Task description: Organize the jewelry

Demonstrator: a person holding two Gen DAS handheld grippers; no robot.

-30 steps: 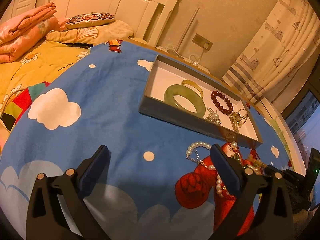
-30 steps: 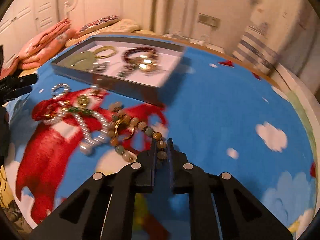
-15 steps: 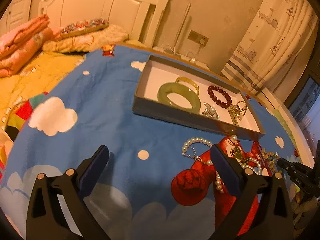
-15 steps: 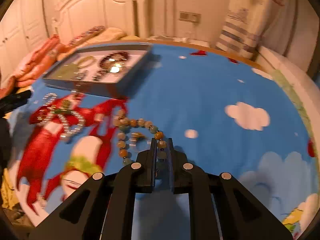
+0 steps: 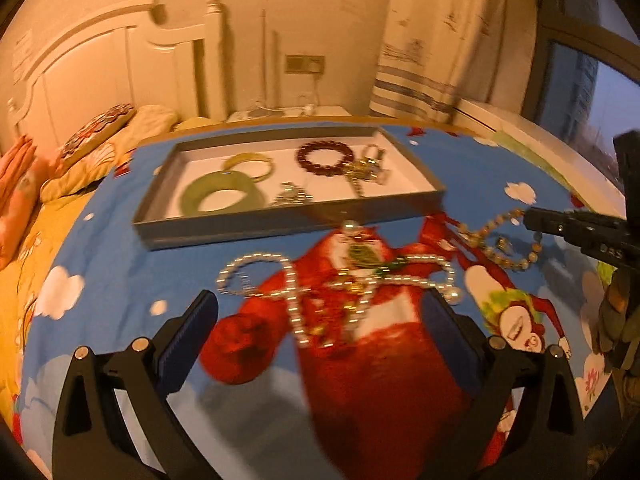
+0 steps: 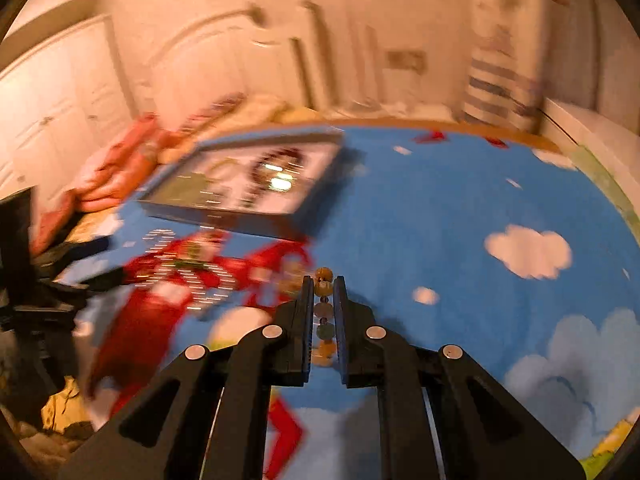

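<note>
The right gripper [image 6: 323, 286] is pinched nearly closed on a strand of mixed amber and green beads [image 6: 323, 285] — several beads sit in a line between its pads, so the step in hand looks like carrying this beaded bracelet to the grey tray [image 5: 248, 227]. From the left wrist view the same strand [image 5: 505, 240] trails in a loop from the right gripper's tip [image 5: 538, 219], to the right of the tray's near right corner and just off it. The left gripper [image 5: 318, 320] has its jaws spread wide with nothing between them, poised over the tangle of pearl necklace [image 5: 288, 280] and small gold pieces that lies on the blue cartoon cloth [image 5: 108, 264] just in front of the tray's near wall. Inside the tray lie a broad green bangle [image 5: 221, 197], a thin yellow-green bangle [image 5: 249, 164] behind it, a dark red bead bracelet [image 5: 325, 157] and some gold and silver bits [image 5: 366, 170] toward its right end. The next move, I judge, calls for lifting the beaded strand clear over the tray's near wall and releasing it on a bare patch of the white floor — the hanging loop could snag the wall or drag the pearls if kept low.
</note>
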